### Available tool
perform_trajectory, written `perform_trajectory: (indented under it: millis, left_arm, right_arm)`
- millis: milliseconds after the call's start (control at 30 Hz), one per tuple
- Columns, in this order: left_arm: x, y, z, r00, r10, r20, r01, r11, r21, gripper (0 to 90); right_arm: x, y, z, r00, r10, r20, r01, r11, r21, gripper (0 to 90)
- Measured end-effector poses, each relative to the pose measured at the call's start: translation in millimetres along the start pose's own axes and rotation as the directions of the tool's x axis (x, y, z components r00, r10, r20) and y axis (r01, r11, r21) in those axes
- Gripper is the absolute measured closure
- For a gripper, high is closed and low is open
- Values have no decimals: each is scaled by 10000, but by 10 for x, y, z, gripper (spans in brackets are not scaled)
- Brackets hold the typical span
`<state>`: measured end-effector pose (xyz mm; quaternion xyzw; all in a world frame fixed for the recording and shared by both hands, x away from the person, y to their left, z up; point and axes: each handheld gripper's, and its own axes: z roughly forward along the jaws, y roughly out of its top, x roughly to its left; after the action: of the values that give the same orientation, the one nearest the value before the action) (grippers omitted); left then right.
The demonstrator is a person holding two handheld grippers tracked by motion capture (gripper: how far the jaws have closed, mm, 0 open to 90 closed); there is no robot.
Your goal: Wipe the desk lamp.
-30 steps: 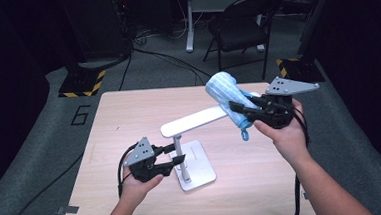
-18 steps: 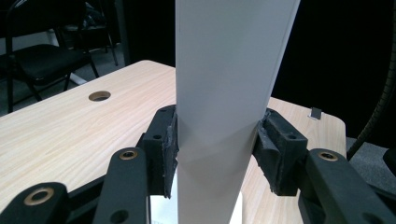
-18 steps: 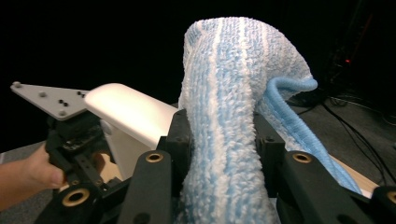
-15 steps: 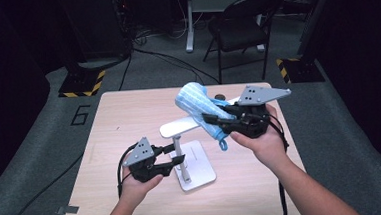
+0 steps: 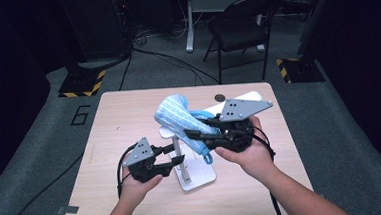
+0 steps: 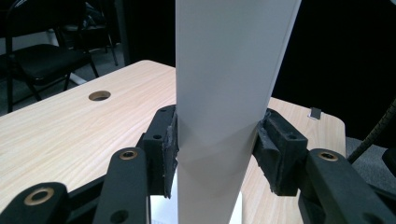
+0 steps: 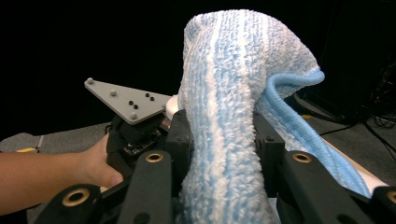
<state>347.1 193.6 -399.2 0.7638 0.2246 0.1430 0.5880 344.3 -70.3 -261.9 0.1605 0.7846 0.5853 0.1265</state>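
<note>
The biggest risk I see is the lamp tipping. It is a white desk lamp with a flat base on the bench, a slim upright post and a long flat head slanting up toward the far right. My left hand-held gripper is pinching the post, its two pads pressed flat on either side of the white post in the left gripper view. If I push the cloth hard against the head, the long arm could act as a lever, and I judge the post could twist in that grip or the base could lift at one edge.

Next, the cloth could slip. It is a thick, fluffy towel striped in pale blue and white, with a brighter blue corded edge and a small loop hanging below. My right hand-held gripper is clamped on a bunched fold of it, holding it in the air above the lamp's head, near the post. A gathered fold like this could slide out under drag.

Smallest, the dangling loop might snag on the head's edge or on my left jaws.
</note>
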Motion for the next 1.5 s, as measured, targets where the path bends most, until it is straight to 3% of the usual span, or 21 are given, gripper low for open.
perform_trajectory:
  millis: [733,1500]
  left_arm:
    - [0,-2,1,10000,19,-11,-19,10000,-15,522]
    - [-10,2,-5,10000,-55,-51,56,10000,67,520]
  right_arm:
    - [103,-136,-93,9995,-150,-270,148,9999,-81,679]
    - [78,-434,-375,9988,496,18,-495,9978,-453,680]
